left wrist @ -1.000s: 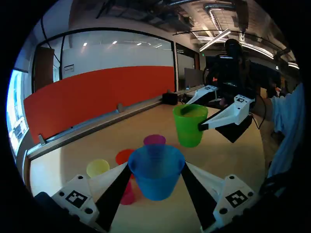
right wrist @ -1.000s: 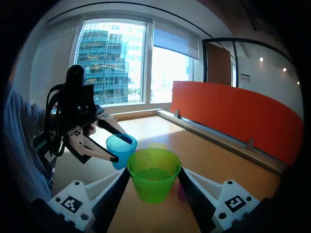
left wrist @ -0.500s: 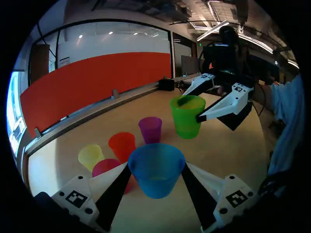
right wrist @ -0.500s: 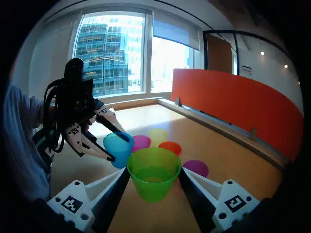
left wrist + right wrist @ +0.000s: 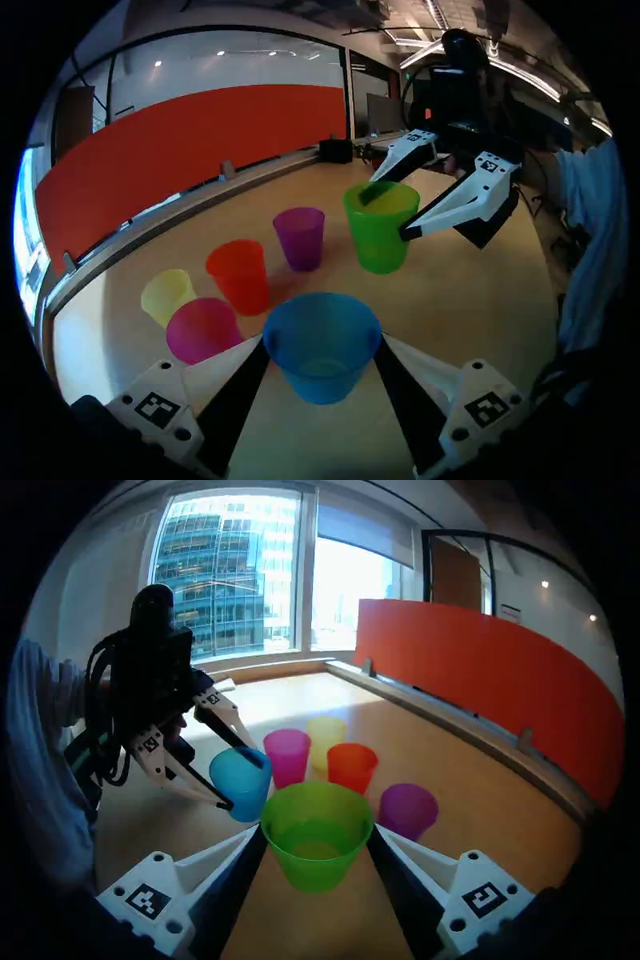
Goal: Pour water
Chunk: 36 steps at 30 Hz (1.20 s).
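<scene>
Grips a blue cup [image 5: 322, 352] of translucent plastic in the left gripper [image 5: 320, 346], both fingers clenched on the tapered wall below the rim, upright and seemingly clear of the pale wooden table [image 5: 472, 296]. Grips a green cup [image 5: 316, 844] of the same translucent plastic in the right gripper [image 5: 316, 832], clamped likewise from both sides, upright, with a shallow pool of what looks like water in the bottom. Holds the 2 cups near each other but apart, over the middle of the table. Leaves 4 more plastic cups standing close together between them and the long table edge below the orange partition [image 5: 184, 136]: a purple cup [image 5: 300, 238], an orange cup [image 5: 238, 276], a yellow cup [image 5: 166, 294] and a pink cup [image 5: 202, 330]. Cannot tell whether the blue cup holds anything. Judged by look: light, thin-walled and smooth, so likely to flex under a hard squeeze and to slip under a weak one, though hardly fragile. Best taken as now, across the upper wall just under the rim, with the taper helping against sliding down. For pouring, tilt the green cup slowly, lip over the mouth of the blue cup, and expect hardly any shift of weight from so little water.
</scene>
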{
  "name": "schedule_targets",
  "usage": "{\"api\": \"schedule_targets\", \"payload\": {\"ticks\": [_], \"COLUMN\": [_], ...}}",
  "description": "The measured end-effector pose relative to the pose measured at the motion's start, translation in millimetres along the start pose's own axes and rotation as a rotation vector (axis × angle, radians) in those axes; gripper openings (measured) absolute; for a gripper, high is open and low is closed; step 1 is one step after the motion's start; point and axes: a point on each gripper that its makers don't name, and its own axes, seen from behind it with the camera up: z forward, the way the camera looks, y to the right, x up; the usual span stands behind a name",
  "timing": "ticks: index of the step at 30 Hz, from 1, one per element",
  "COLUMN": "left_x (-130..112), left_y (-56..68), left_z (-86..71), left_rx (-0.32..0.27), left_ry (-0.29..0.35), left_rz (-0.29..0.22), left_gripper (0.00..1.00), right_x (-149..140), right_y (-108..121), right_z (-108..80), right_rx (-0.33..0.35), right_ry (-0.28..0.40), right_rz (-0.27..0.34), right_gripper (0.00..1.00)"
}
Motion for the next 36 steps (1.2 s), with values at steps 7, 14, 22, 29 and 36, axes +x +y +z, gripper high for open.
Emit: {"api": "schedule_targets", "payload": {"ticks": [7, 14, 22, 29, 36], "left_x": [-9.9, -17.5, -20.3, -26.1, -28.9], "left_y": [1.9, 2.1, 1.2, 0.8, -2.0], "left_z": [5.2, 7.7, 7.7, 5.9, 2.9], "left_rx": [-0.006, -0.009, -0.01, -0.006, 0.007], "left_ry": [-0.011, -0.023, -0.023, -0.033, -0.047], "left_rz": [-0.001, 0.002, -0.009, -0.008, 0.0], "left_gripper": [0.88, 0.88, 0.88, 0.88, 0.96], "right_x": [-8.7, -11.6, -15.8, -23.5, -26.8], "right_y": [-1.4, -0.5, -0.7, -2.9, -3.8], "right_z": [6.3, 9.3, 12.1, 14.9, 17.0], "right_rx": [0.002, 0.0, -0.002, -0.003, -0.006], "right_ry": [-0.018, -0.021, -0.027, -0.036, -0.04], "right_rz": [0.0, 0.008, 0.008, 0.007, 0.003], "right_gripper": [0.91, 0.91, 0.91, 0.91, 0.91]}}
